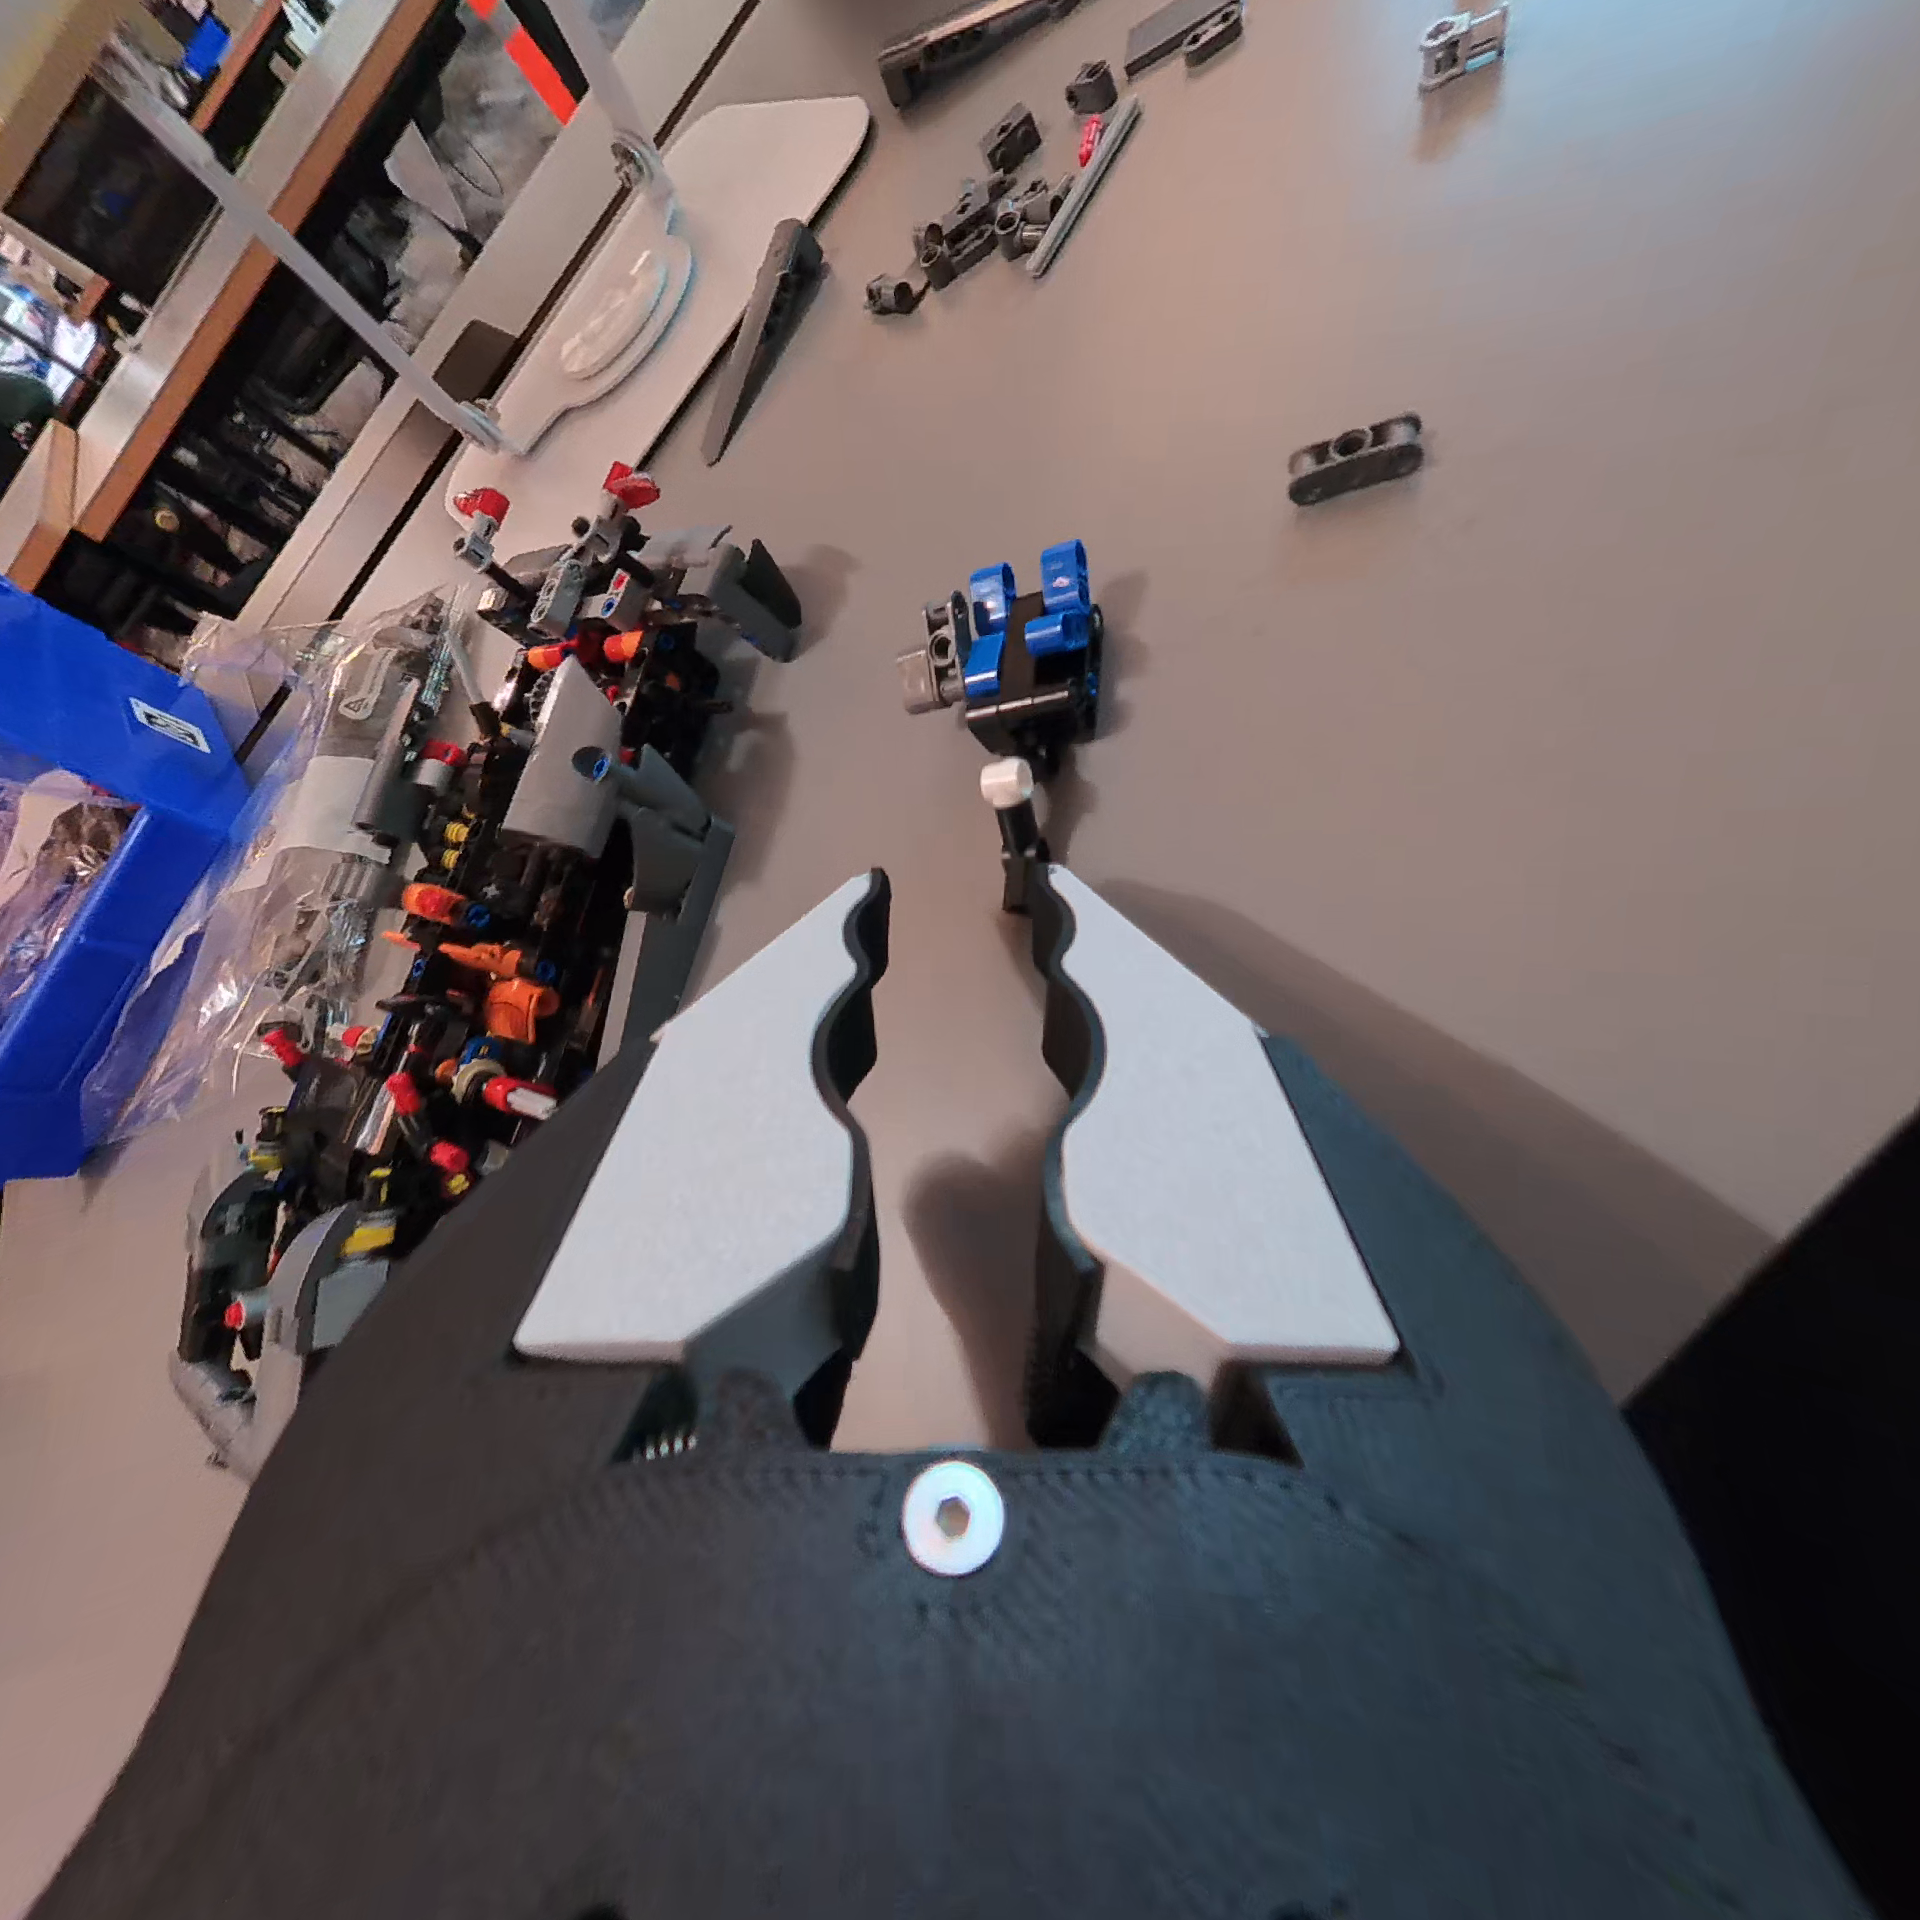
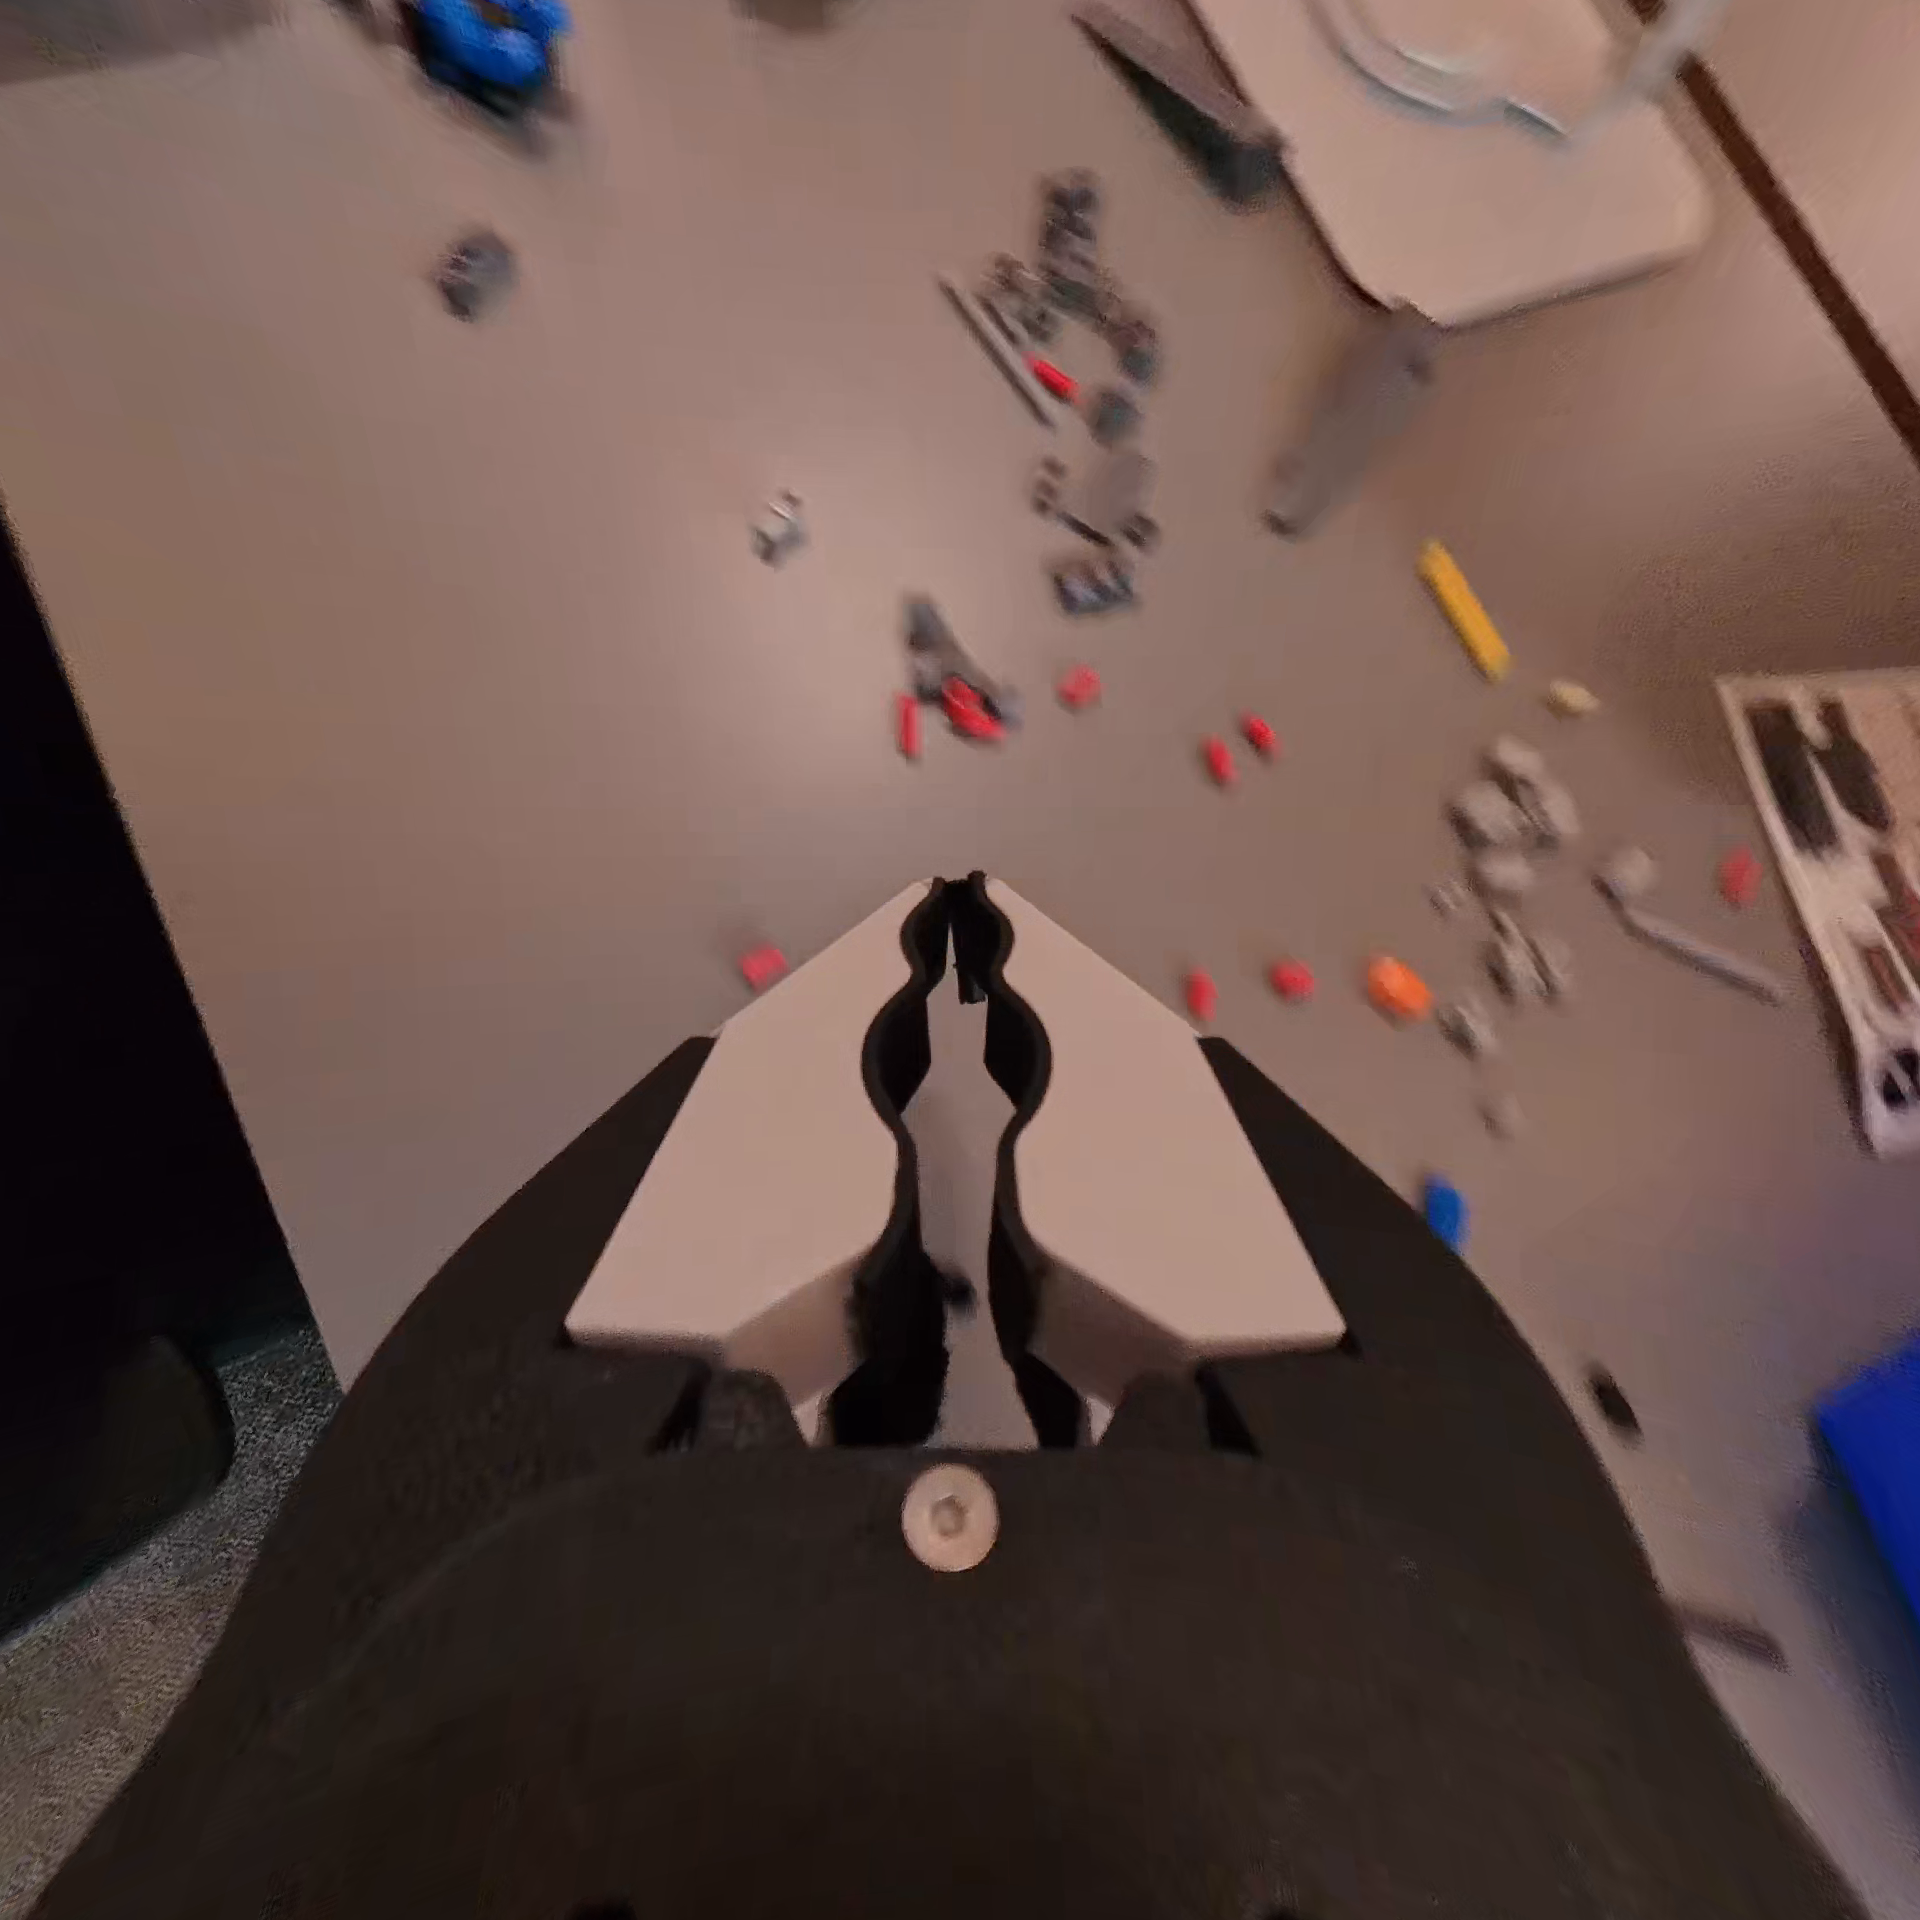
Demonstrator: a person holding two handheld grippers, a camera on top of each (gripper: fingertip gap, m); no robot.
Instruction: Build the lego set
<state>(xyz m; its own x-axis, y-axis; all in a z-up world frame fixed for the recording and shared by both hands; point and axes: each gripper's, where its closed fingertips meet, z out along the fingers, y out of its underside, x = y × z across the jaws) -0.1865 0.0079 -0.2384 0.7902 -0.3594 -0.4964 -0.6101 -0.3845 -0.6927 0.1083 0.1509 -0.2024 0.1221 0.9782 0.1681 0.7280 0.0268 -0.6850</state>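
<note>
Spreading across the grey table (image 1: 1455,831) is the kit: biggest is the long, half-built chassis (image 1: 499,914), lying lengthwise at the left of the left wrist view beside a clear bag and a blue bin (image 1: 83,831). Smaller, straight ahead of the left gripper (image 1: 961,894), sits a blue-and-black subassembly (image 1: 1013,644) with a white-tipped black stem (image 1: 1013,821) pointing back toward the gripper's right fingertip, its long axis roughly in line with the fingers. That gripper is spread wide and holds nothing, and it looks the nearer of the two. The right gripper (image 2: 956,888) is pinched closed on a thin black pin (image 2: 966,956) (motion blur hides its detail), hovering above scattered red pegs (image 2: 1236,753).
</note>
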